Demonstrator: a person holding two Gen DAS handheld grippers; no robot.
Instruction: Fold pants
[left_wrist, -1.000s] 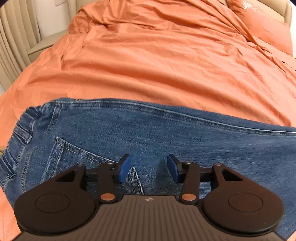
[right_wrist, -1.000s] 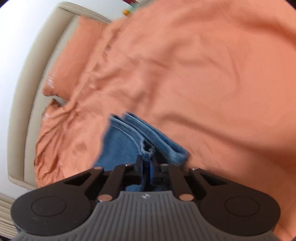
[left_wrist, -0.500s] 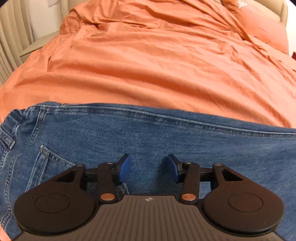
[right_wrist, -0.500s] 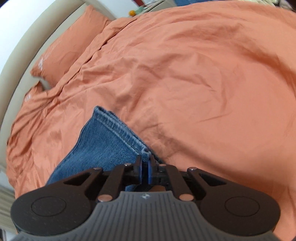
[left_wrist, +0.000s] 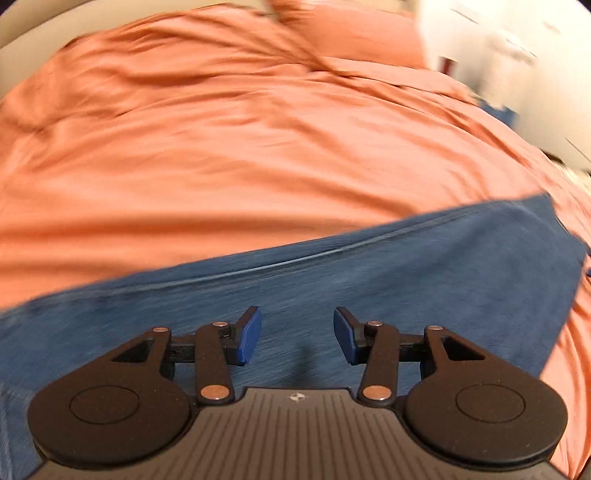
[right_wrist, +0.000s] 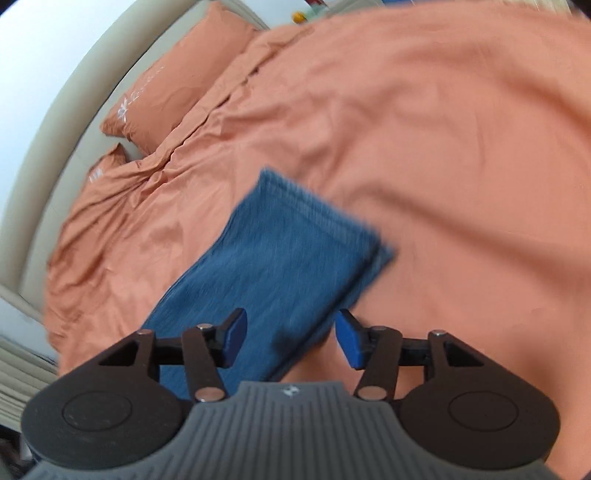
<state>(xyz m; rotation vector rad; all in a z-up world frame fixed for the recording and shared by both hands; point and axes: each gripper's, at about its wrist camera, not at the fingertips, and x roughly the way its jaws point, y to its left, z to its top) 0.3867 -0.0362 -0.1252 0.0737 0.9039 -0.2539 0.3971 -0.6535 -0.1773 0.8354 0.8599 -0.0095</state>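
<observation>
Gaping wide, both empty: left claw (left_wrist: 297, 339), right claw (right_wrist: 291, 338), over jeans (right_wrist: 288, 254).

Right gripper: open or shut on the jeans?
Open. The right gripper has its blue pads spread wide with nothing between them; the jeans lie flat on the orange bedcover.
</observation>
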